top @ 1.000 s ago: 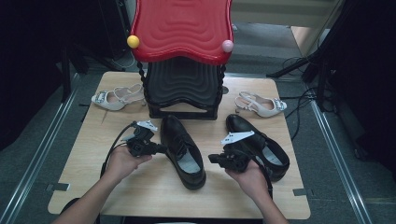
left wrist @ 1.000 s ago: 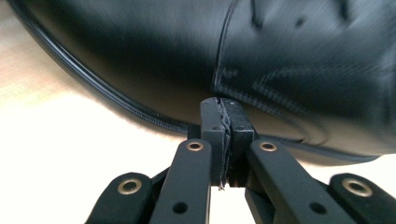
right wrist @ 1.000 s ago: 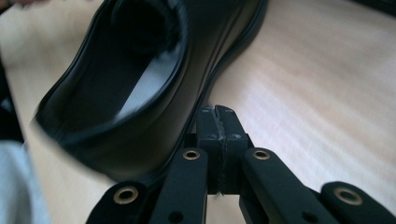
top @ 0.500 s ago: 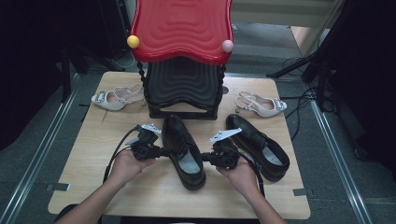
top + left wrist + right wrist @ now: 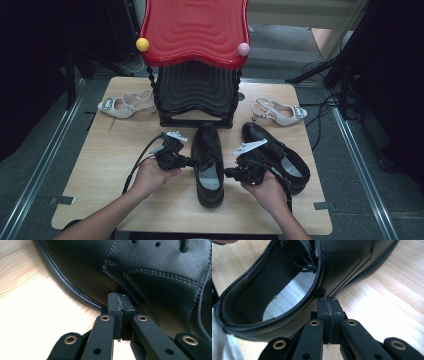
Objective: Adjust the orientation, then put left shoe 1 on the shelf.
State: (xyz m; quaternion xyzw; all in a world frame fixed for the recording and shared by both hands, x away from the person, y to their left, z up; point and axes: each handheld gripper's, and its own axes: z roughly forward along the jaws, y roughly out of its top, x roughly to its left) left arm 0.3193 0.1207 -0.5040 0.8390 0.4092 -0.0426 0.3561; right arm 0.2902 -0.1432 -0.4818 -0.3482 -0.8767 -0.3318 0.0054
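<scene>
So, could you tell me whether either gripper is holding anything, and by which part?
Nothing is held. Both the left gripper and the right gripper are shut with nothing between the jaws, their tips against opposite sides of the middle shoe.

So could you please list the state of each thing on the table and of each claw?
Left claw: shut, tips against the middle black shoe's side.
Right claw: shut, tips against its other side.
Middle black shoe: upright, sole down, laced.
Right black shoe: upright, untouched.
White sandals: lying flat beside the rack.
Rack: standing.
</scene>
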